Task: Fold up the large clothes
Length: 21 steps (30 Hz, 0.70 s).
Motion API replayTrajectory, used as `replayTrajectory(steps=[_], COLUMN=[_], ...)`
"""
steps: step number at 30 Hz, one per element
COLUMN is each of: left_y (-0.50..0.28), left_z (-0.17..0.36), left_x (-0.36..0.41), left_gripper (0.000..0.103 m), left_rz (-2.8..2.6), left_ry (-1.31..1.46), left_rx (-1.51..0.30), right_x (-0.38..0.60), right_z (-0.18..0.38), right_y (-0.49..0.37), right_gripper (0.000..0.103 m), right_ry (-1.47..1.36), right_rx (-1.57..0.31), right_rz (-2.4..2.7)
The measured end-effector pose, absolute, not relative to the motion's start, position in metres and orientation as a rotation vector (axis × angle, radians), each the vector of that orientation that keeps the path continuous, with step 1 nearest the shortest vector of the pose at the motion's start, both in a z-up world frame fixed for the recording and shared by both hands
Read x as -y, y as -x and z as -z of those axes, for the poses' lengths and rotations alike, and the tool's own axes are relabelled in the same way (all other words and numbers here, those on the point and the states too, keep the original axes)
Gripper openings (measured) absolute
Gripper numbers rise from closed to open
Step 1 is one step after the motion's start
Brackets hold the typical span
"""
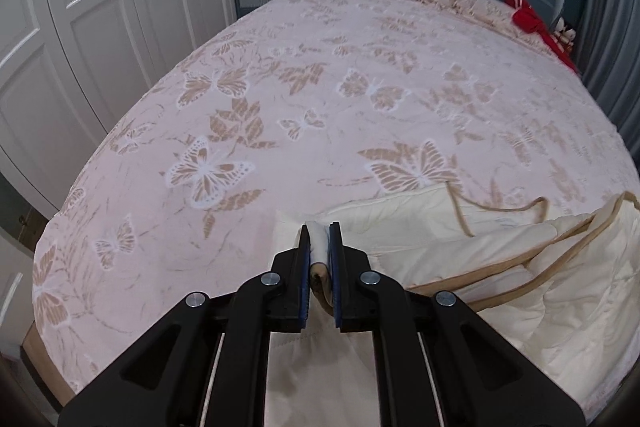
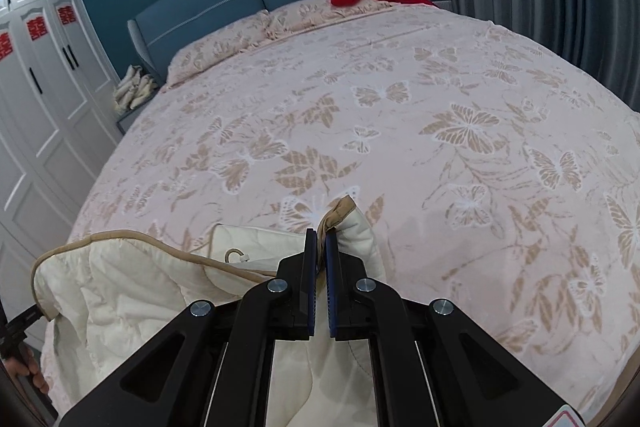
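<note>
Left gripper [image 1: 320, 227] is closed on a bunched edge of the cream quilt [image 1: 460, 247], and the right gripper [image 2: 321, 233] pinches its tan-bordered corner. Quilt lies crumpled at the near end of the bed [image 2: 440, 147], on the butterfly-patterned cover.

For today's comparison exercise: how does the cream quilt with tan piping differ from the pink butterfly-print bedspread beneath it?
The cream quilt with tan piping is plain; the pink butterfly-print bedspread is patterned. The quilt lies rumpled at the bed's near end; the bedspread lies smooth across the bed. Both grippers clamp the quilt, not the bedspread. Both are soft bedding.
</note>
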<state>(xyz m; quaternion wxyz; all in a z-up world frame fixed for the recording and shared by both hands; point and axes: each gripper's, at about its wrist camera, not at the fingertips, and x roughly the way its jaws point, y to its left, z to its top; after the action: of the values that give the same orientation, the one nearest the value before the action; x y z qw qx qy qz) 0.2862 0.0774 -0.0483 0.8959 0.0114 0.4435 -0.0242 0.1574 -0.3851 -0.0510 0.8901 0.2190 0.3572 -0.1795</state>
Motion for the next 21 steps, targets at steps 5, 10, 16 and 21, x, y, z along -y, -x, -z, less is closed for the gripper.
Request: replayTrajectory(steps=[5,10,16,21], left_y=[-0.300,-0.313,-0.325,-0.334], left_z=[0.067,0.084,0.103,0.120], left_x=[-0.073,-0.070,-0.066,-0.065], left_gripper=[0.008,0.009,0.010,0.011], left_rz=[0.031,0.017,0.000,-0.005], left_ry=[-0.035,-0.056,-0.085,-0.090], left_rx=[-0.944,-0.971,-0.992,-1.021], right_x=[0.387,0.390,0.389,0.388], right_z=[0.068,0.088,0.118,0.138], right_y=[-0.171,-0.184,-0.199,-0.205], right_gripper=[0.003,0.003,0.003,0.003], right_ry=[-0.458,-0.448,-0.428,-0.427], right_rx=[-0.770,-0.812,-0.879,-0.914], right_rz=[0.391,0.405,0.420,0.428])
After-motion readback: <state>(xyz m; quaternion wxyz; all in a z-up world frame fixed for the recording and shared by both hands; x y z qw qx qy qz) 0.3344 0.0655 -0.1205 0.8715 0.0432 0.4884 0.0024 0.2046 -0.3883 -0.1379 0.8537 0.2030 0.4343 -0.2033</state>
